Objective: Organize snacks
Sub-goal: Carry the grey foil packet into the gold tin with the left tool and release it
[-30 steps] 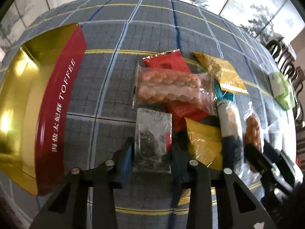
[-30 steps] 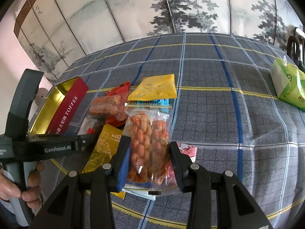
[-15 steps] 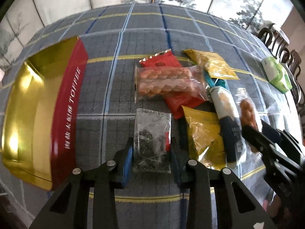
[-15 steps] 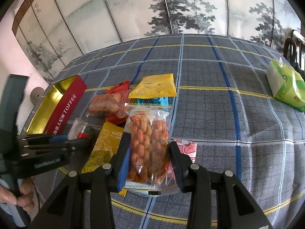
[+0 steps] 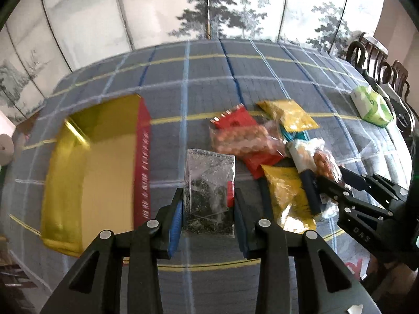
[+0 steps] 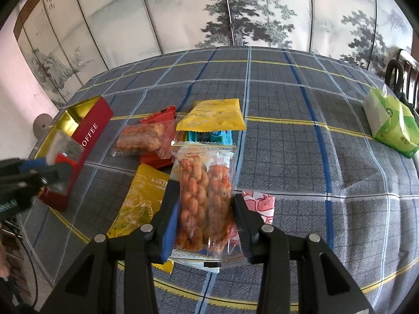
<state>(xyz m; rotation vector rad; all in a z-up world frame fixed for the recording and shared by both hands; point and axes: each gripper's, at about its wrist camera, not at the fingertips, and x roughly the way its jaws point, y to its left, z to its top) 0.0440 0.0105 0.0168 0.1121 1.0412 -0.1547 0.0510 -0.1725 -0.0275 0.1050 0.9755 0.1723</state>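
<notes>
The left tongs (image 5: 208, 216), clamped on the clear plastic packet of dark bits (image 5: 209, 191), have lifted it toward the gold-and-red toffee tin (image 5: 104, 172) at the tabletop's left edge, while the right tongs (image 6: 205, 217) grip the clear pack of orange twists (image 6: 205, 196).

The toffee tin (image 5: 86, 172) looked like polished gold metal inside, mirror-glossy, with a smoother red lacquered wall, while the cloth (image 6: 288, 144) over the worktop was a matt, coarse-woven plaid. The clear packet (image 5: 209, 185) in the left hand-held gripper (image 5: 208, 214) and the peanut packet (image 6: 205, 196) in the right hand-held gripper (image 6: 205, 222) were thin, crinkled, shiny plastic film. The yellow pouches (image 6: 213, 116) had a satin foil sheen, and both tools were matt black plastic with blue pads.
</notes>
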